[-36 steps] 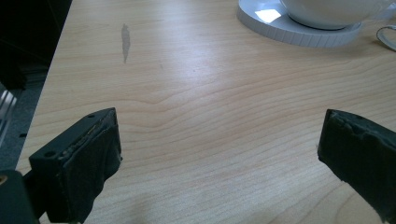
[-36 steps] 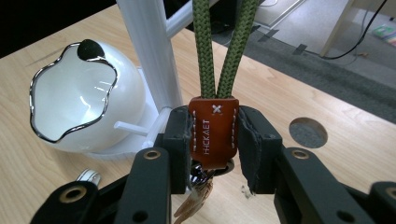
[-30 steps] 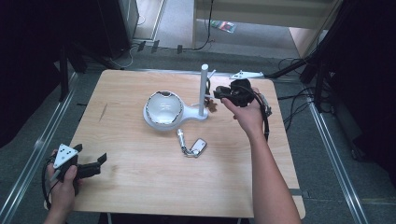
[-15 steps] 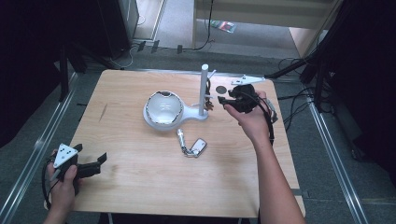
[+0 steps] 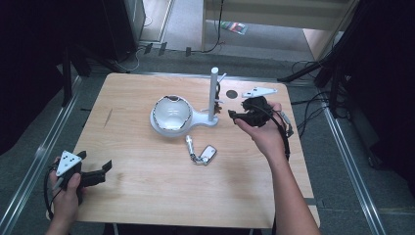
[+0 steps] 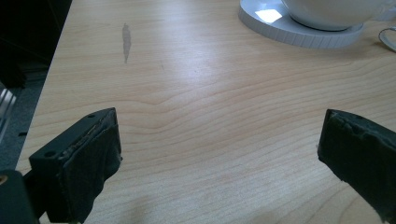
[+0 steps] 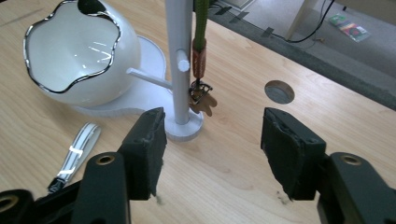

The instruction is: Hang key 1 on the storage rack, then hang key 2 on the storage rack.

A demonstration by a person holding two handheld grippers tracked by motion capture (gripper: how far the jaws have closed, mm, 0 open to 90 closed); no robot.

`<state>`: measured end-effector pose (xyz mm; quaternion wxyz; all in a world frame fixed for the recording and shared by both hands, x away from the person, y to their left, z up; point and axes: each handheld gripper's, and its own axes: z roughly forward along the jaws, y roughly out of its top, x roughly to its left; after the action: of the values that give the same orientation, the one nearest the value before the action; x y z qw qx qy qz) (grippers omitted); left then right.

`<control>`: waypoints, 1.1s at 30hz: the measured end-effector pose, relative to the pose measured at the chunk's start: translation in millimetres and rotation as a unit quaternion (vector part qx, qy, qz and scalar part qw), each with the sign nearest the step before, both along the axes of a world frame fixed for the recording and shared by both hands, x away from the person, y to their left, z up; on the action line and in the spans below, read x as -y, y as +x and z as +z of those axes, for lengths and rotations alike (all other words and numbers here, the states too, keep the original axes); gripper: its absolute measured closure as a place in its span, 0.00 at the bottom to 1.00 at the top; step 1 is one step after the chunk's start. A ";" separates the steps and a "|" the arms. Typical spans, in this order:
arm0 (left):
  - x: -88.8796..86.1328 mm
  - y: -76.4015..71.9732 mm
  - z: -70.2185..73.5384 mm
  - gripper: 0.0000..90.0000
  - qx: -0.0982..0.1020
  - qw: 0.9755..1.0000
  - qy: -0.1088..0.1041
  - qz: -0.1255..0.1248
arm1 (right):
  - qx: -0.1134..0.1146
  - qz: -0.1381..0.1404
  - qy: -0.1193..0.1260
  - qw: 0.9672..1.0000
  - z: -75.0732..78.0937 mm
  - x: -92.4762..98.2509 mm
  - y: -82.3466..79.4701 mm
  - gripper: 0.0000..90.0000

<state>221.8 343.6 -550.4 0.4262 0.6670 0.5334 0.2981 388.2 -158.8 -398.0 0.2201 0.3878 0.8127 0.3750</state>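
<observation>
A white stand [image 5: 214,95] with its bowl [image 5: 171,113] sits mid-worktop [image 5: 147,196]; a green strap with a small charm [image 7: 200,70] hangs on the post. A key fob [image 5: 203,155] lies just in front of the bowl. Your right tongs [image 7: 212,140] hover near the post base, jaws spread, gripping nothing. Your left tongs [image 6: 219,158] rest at the near left corner, spread wide, well apart from everything.

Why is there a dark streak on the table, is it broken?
It's a small grey scuff on the wooden table, near its left edge, left of the white bowl. It looks like surface wear. Nothing is spilled or tipped.
</observation>
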 end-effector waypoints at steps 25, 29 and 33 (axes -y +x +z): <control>0.1 -0.1 -0.1 0.00 0.001 1.000 0.000 0.000 | -0.043 0.030 -0.041 0.998 -13.7 -33.9 -23.0 0.27; 0.3 0.5 0.1 0.00 -0.003 1.000 0.002 -0.001 | -0.045 0.035 -0.054 0.997 -19.2 -42.1 -28.4 0.29; 1.2 1.0 -0.1 0.00 0.000 1.000 0.005 -0.002 | -0.048 0.038 -0.060 0.996 -23.0 -47.1 -31.7 0.30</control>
<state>222.8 342.4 -550.6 0.4232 0.6703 0.5308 0.2999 356.5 -111.7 -421.0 0.1893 0.3604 0.8576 0.3144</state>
